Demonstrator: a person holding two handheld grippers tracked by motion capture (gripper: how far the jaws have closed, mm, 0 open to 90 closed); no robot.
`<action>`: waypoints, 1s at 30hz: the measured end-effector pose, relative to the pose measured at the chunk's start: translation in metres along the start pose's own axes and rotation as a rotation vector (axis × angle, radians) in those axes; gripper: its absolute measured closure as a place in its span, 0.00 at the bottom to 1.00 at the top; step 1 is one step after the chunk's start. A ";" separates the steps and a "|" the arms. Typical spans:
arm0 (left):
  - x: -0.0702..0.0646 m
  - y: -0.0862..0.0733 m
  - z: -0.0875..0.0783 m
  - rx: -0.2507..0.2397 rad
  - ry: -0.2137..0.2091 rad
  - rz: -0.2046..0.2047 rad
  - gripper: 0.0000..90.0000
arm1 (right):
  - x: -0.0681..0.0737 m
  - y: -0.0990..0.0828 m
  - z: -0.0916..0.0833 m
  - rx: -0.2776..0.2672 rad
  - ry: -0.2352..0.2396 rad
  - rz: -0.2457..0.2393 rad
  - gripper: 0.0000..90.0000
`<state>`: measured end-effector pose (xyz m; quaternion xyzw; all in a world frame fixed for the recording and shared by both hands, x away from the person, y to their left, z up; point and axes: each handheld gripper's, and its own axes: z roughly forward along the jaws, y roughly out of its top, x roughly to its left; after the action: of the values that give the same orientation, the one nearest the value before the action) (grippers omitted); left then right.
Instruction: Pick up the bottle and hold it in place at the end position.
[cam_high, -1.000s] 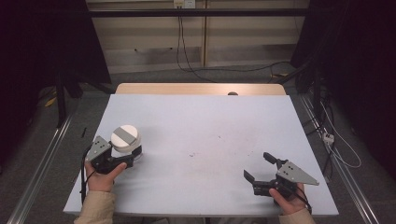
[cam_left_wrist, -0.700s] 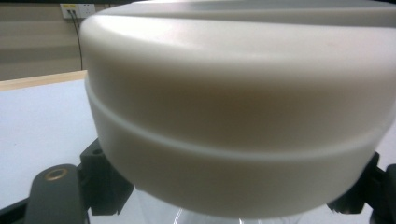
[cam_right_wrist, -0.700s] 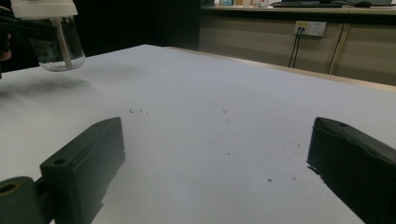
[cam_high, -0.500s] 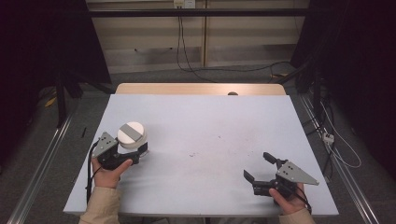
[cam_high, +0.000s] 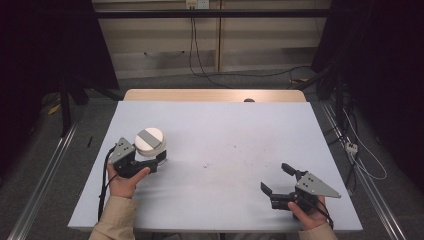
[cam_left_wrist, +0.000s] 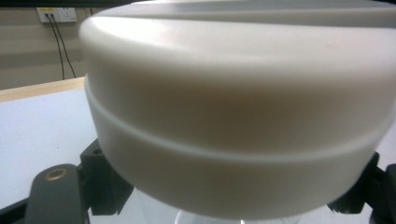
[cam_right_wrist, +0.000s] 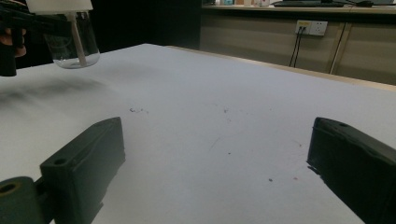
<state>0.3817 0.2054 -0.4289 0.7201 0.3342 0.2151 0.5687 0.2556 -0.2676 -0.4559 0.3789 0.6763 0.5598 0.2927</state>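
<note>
Nearest me, the right gripper (cam_high: 277, 182) rested low at the table's (cam_high: 240, 130) near right edge, its jaws spread wide with nothing between them. Across at the left, the left gripper (cam_high: 159, 161) was clenched on a clear pump bottle (cam_high: 150, 142) just under its broad white cap, holding it a little above the tabletop. From above, that cap hid the glass body entirely. In the left gripper view the cap (cam_left_wrist: 238, 107) was so close that it cut off nearly everything beyond. In the right gripper view the bottle (cam_right_wrist: 72, 39) looked empty, a thin dip tube inside, its top cropped off. Cables trailed on the floor beyond
</note>
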 end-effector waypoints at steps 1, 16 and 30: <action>0.000 0.000 0.001 0.000 -0.001 0.004 0.21 | 0.000 0.000 0.000 0.000 -0.001 0.001 0.04; -0.013 0.006 0.025 0.010 -0.039 0.030 0.21 | 0.000 0.000 0.000 0.000 0.001 -0.002 0.04; -0.024 0.009 0.044 0.018 -0.067 0.048 0.21 | 0.000 0.000 0.000 -0.001 -0.001 -0.006 0.04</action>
<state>0.3979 0.1573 -0.4298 0.7400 0.2993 0.2014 0.5676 0.2558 -0.2677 -0.4556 0.3770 0.6770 0.5589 0.2952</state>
